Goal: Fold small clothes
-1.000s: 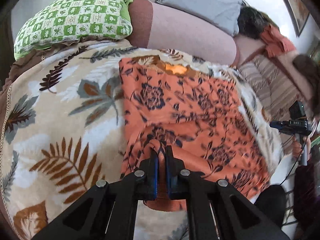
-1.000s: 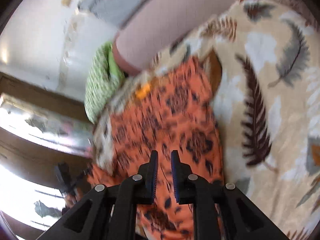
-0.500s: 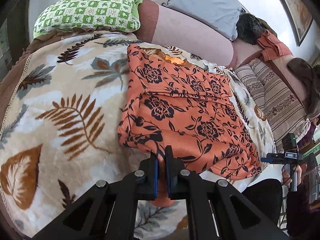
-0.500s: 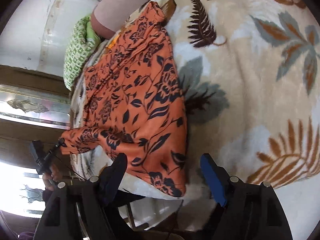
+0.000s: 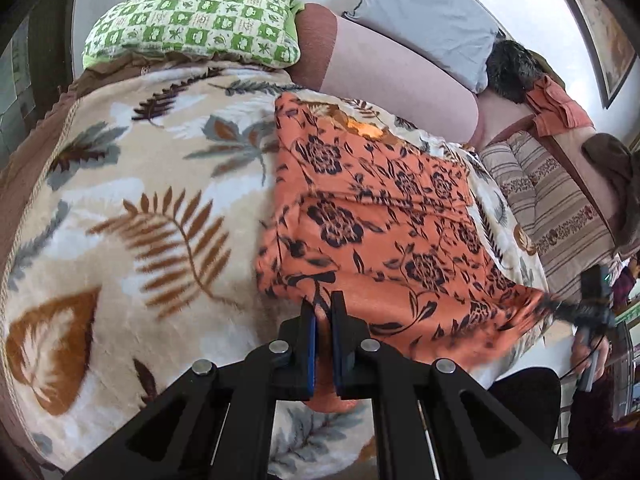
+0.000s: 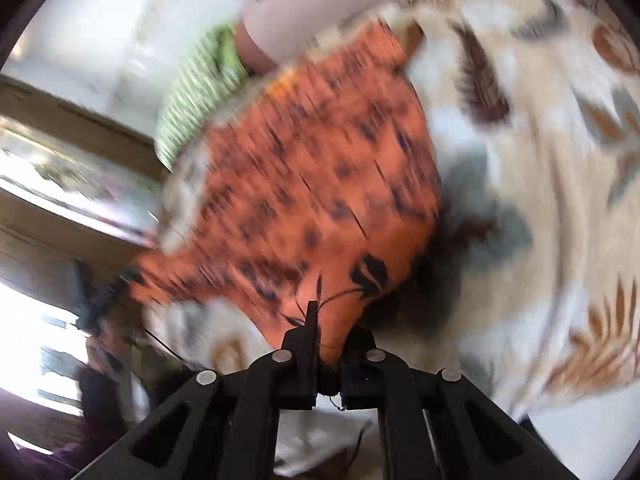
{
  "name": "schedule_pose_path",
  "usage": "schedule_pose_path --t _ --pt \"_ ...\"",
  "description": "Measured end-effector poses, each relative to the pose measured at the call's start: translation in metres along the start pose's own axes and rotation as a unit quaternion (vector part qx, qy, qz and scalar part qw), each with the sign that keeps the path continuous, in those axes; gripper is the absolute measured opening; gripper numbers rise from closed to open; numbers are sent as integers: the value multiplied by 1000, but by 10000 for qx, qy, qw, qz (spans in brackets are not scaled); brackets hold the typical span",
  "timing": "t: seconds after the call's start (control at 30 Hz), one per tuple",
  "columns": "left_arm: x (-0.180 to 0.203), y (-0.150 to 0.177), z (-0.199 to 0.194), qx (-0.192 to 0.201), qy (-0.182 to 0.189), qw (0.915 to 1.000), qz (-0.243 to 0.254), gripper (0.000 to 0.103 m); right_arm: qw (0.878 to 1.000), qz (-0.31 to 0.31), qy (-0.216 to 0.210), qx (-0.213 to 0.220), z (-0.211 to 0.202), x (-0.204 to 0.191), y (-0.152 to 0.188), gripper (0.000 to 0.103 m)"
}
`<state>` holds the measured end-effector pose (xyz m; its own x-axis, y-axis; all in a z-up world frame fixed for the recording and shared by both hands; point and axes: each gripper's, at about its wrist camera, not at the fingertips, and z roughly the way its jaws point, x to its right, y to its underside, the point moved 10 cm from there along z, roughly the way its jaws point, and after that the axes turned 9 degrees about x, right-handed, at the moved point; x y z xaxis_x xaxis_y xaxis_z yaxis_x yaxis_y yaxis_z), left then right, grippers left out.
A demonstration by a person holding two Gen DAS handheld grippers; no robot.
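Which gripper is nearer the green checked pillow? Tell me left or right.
Left. The left gripper grips the orange garment at its near corner toward the green pillow; the right gripper holds the opposite near corner, farther away.

garment (image 5: pixel 384 216): orange, dark floral print | blanket (image 5: pixel 132 200): cream, brown-grey leaves | pillow (image 5: pixel 196 20): green-white checks

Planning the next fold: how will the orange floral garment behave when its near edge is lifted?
Probably floppy: the orange floral garment already creases and bunches where the left tool pinches it. Likely light, since it drapes thinly over the leaf-print blanket. It may sag between the two tools.
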<state>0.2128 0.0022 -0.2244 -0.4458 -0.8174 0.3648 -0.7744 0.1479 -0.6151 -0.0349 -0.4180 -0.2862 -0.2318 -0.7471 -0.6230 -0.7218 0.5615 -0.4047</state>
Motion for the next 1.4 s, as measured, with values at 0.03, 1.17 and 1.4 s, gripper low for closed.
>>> schedule_pose_path --t 0.03,1.17,1.4 --pt "1 -7 2 22 19 10000 -9 6 9998 11 -92 196 -6 -4 -17 7" --pt "-114 -230 159 1311 -560 9756 -1669 74 9216 2649 -525 2788 121 125 -340 81" --pt "-52 -147 111 1256 -1361 9720 -1449 74 9883 129 219 1505 153 -12 -283 64"
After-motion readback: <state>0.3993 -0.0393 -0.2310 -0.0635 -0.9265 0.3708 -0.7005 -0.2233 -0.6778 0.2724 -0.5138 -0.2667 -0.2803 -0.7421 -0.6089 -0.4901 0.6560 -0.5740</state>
